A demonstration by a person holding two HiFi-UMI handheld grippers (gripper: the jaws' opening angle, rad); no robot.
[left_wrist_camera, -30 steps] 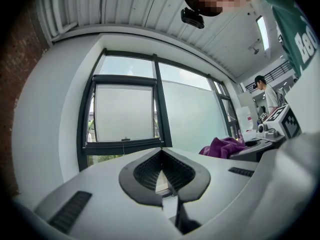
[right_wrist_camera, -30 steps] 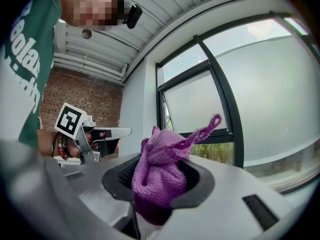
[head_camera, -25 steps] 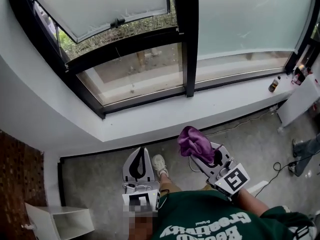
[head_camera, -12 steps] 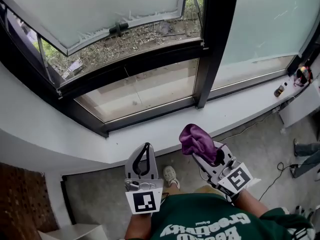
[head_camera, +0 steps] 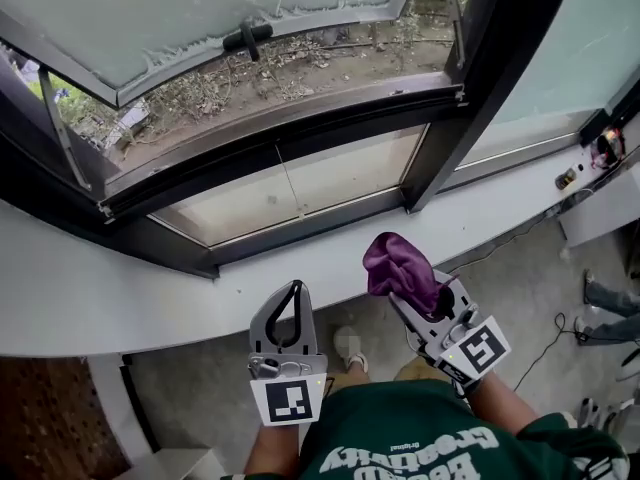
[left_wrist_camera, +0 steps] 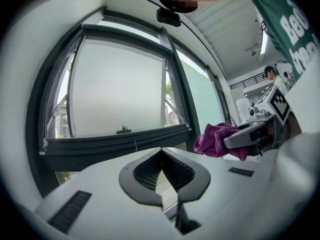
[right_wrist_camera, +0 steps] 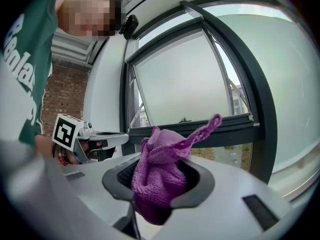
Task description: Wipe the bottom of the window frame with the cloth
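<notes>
The purple cloth sits bunched between the jaws of the right gripper, which clamp it. It is held over the white sill, apparently not touching it, and short of the dark window frame. The left gripper hangs beside it, jaws pressed together on nothing.

Frosted window panes, white sill, grey concrete floor
</notes>
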